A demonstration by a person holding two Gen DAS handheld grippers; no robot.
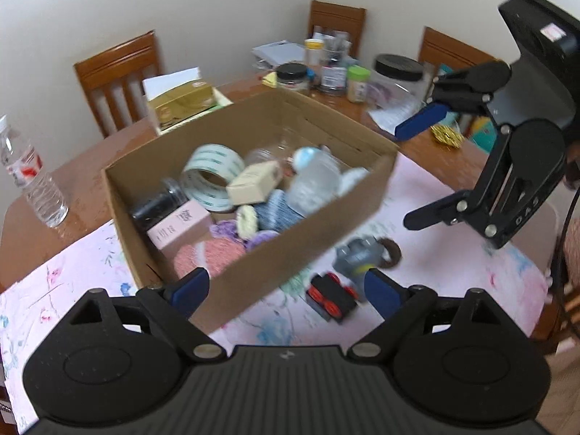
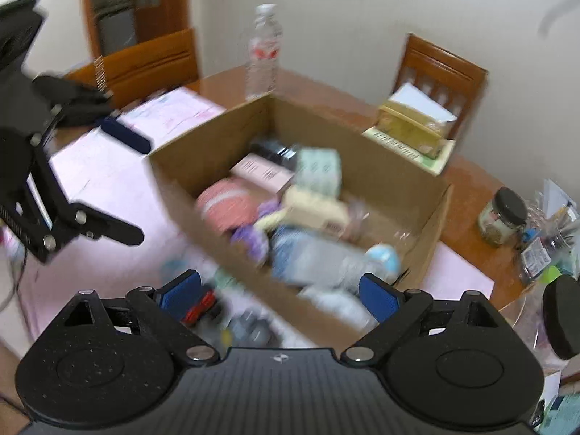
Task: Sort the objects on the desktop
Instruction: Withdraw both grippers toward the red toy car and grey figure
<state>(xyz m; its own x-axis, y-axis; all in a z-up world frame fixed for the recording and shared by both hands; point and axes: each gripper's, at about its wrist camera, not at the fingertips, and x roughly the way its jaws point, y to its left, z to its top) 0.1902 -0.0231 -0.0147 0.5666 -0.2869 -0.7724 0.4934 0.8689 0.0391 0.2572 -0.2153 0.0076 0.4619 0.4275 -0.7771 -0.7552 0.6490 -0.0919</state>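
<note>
Left wrist view: the left gripper (image 1: 286,286) is spread wide and holding nothing, hovering over the near wall of the open brown cardboard box (image 1: 308,250). The black toy car with red wheels (image 1: 331,299) and grey plastic toy (image 1: 357,253) sit on the pink floral mat (image 1: 453,261) just outside the box, right by its right finger. I'd drop low and straddle the car squarely before closing.

Right wrist view: blurry, but the right gripper (image 2: 279,291) is also wide open and empty, with the car (image 2: 199,308) beside its left finger.
</note>
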